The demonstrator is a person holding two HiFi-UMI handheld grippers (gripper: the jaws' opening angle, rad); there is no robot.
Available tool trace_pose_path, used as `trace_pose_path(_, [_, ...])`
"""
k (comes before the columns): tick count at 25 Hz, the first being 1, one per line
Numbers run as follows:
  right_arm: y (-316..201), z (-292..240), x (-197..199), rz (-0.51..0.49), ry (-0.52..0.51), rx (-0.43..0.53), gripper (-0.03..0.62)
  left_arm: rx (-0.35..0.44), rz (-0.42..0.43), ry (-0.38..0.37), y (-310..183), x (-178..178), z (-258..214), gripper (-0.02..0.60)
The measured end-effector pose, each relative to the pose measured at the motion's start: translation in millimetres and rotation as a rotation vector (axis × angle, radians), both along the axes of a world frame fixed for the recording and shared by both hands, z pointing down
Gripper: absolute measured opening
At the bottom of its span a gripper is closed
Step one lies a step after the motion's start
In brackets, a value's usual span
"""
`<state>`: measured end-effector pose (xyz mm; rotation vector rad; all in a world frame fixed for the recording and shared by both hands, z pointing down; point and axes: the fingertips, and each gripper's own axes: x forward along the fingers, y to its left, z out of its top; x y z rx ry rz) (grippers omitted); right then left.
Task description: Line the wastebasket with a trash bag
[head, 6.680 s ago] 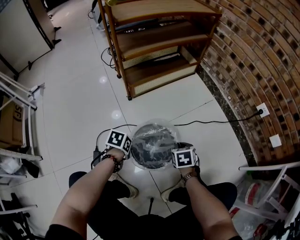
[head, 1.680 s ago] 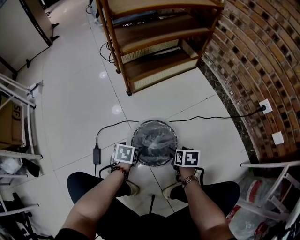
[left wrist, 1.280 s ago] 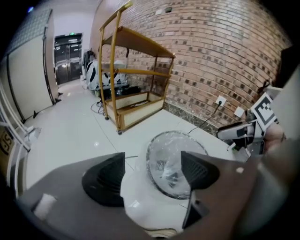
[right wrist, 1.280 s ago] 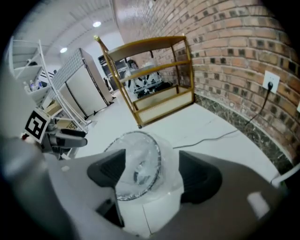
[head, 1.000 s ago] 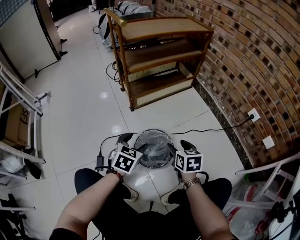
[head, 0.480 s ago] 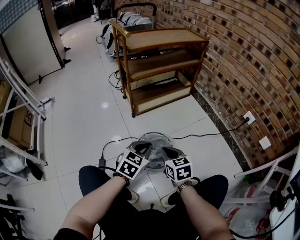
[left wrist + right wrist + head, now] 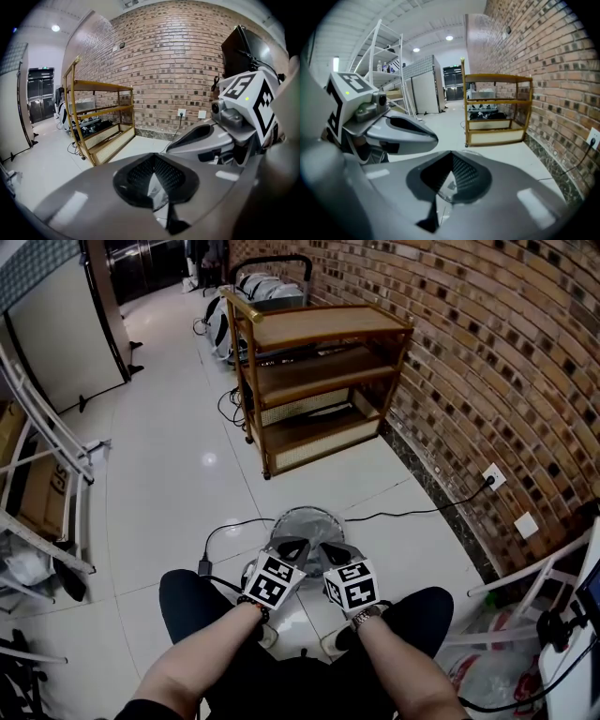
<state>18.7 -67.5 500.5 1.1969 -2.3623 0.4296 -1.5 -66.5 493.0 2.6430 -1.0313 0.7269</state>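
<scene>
Grey left gripper (image 7: 290, 548) and right gripper (image 7: 335, 554), newly closed, apparently empty, drawn together over wastebasket (image 7: 305, 519).

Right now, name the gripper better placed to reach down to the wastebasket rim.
Left, marginally. The left gripper and right gripper both hang shut and empty above the near rim of the wastebasket; the left's tips seem farther over it.

This looks like an indoor workroom, part storage and part lab. It has a glossy white tiled floor (image 7: 159, 456) and a brick wall (image 7: 487, 352) with sockets (image 7: 492, 476) at 3 o'clock. A wooden shelf unit (image 7: 314, 381) trailing cables (image 7: 230, 409) stands at 12, and white metal racks (image 7: 47, 474) with a cardboard box (image 7: 23, 484) at 9.
</scene>
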Motion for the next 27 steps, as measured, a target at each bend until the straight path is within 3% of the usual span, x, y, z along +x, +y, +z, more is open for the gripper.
trace_pose_path(27, [0.2, -4.7, -1.7, -0.008, 0.009, 0.016, 0.000, -0.039, -0.022, -0.028, 0.3, -2.2, 9.0, 0.002])
